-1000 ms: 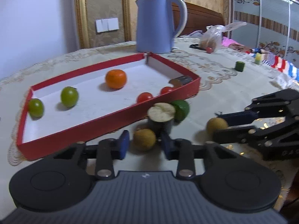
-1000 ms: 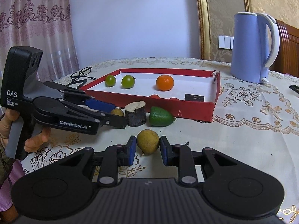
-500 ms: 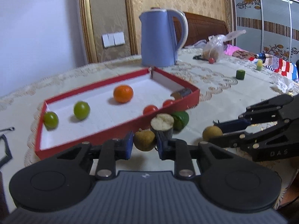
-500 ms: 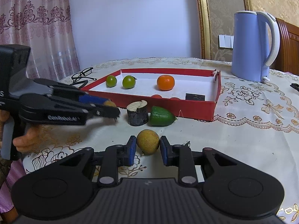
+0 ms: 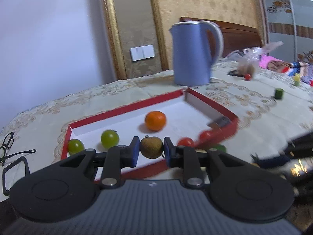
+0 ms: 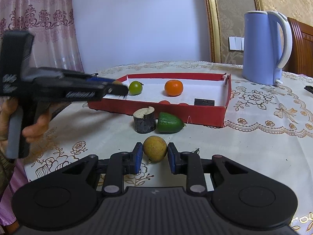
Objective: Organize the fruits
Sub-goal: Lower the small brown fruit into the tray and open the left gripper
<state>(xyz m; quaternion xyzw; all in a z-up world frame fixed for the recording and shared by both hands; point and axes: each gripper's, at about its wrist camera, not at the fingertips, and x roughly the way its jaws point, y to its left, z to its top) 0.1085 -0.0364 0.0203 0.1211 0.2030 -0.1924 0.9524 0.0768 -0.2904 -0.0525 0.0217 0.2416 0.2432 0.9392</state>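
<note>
In the left wrist view my left gripper (image 5: 151, 151) is shut on a small brown round fruit (image 5: 151, 149), held in the air over the near wall of the red tray (image 5: 125, 107). Inside the tray lie an orange (image 5: 155, 120), two green tomatoes (image 5: 110, 138) and two red cherry tomatoes (image 5: 185, 142). The right wrist view shows my right gripper (image 6: 155, 155) low over the tablecloth, shut on a yellow-brown round fruit (image 6: 155, 148). Beyond it stand a cut wood stub (image 6: 144, 119) and a green fruit piece (image 6: 169, 123), just outside the tray (image 6: 156, 107). The blurred left gripper (image 6: 117, 87) hangs at the tray's left corner.
A blue kettle (image 5: 192, 52) stands behind the tray. Folded glasses (image 5: 7, 146) lie at the left of the table. A small black object (image 6: 204, 102) sits in the tray's right corner. A plastic bag (image 5: 248, 66) and a small green cylinder (image 5: 278, 93) lie far right.
My left gripper closed on the brown fruit and lifted it off the cloth, up to the tray's near wall. The right gripper and its fruit have stayed put.
</note>
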